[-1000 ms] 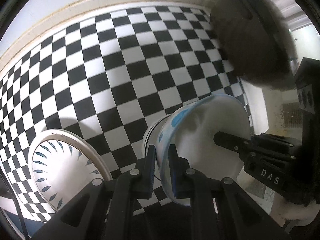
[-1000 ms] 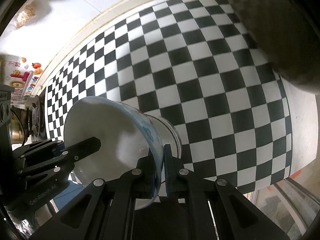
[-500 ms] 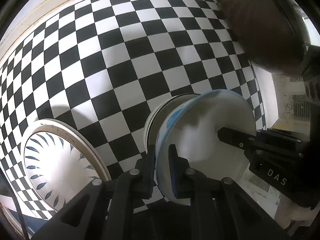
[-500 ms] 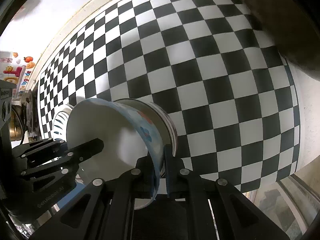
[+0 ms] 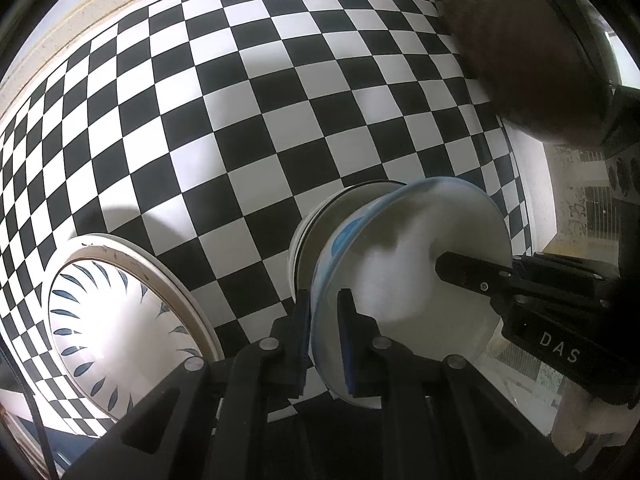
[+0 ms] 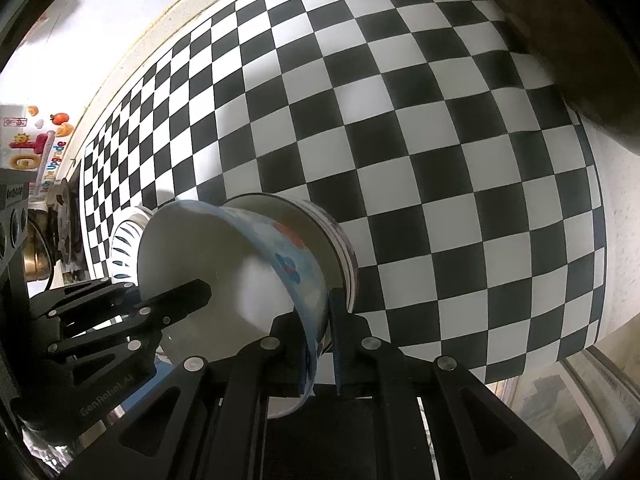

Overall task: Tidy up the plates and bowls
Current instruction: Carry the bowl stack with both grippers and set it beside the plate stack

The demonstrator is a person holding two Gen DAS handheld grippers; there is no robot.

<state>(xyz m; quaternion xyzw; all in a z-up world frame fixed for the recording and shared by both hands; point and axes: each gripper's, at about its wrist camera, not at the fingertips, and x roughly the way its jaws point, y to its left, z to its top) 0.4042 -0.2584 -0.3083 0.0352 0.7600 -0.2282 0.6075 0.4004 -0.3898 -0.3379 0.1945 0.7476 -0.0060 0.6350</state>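
A white bowl with blue and red flowers (image 5: 408, 280) (image 6: 224, 264) sits tilted inside a second white bowl with a dark rim (image 5: 320, 220) (image 6: 340, 236) on the checkered table. My left gripper (image 5: 324, 304) is shut on its near left rim. My right gripper (image 6: 320, 308) is shut on the opposite rim. Each gripper shows in the other's view: the right gripper (image 5: 476, 276) reaches over the bowl's far side, and the left gripper (image 6: 172, 300) does the same. A white plate with blue leaf marks (image 5: 120, 320) (image 6: 124, 248) lies to the left of the bowls.
The black-and-white checkered cloth (image 5: 280, 100) covers the table to its pale back edge. A large dark blurred round object (image 5: 520, 40) hangs over the back right corner. The table's right edge (image 6: 600, 280) drops off close by. Colourful stickers (image 6: 40, 148) sit at the far left.
Both grippers sank with the flowered bowl, which settled down into the dark-rimmed bowl. Since half a second ago nothing has shifted.
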